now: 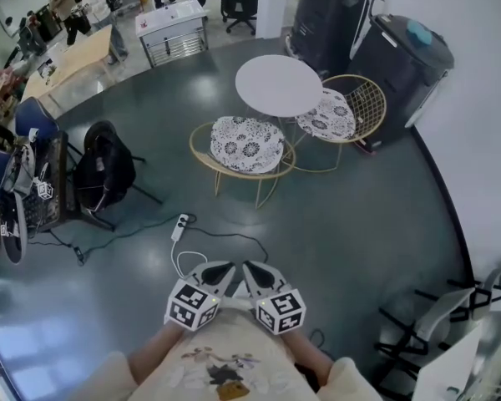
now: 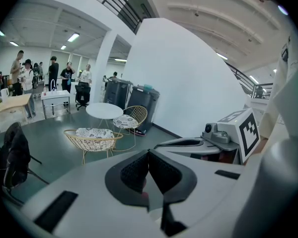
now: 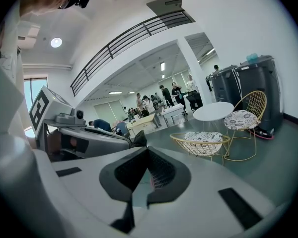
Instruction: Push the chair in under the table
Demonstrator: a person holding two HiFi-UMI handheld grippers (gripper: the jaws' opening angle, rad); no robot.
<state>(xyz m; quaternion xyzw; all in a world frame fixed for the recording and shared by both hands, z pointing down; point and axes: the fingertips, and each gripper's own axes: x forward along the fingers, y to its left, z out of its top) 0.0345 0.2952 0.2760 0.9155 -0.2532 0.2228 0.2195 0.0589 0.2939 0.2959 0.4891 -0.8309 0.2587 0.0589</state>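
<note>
While held side by side at bottom centre of the head view, well apart from the furniture: left gripper (image 1: 220, 272), jaws pressed together on nothing; right gripper (image 1: 259, 274), jaws likewise together, empty. At frame centre, gold wire-basket chair with black-and-white patterned cushion (image 1: 246, 147), standing just beside lower-left edge of round white table (image 1: 278, 84). At table's right edge, second gold wire chair (image 1: 341, 111).

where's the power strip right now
In the head view the white power strip lies on the dark floor, left of centre, between the nearer gold wire chair and the left gripper.
</note>
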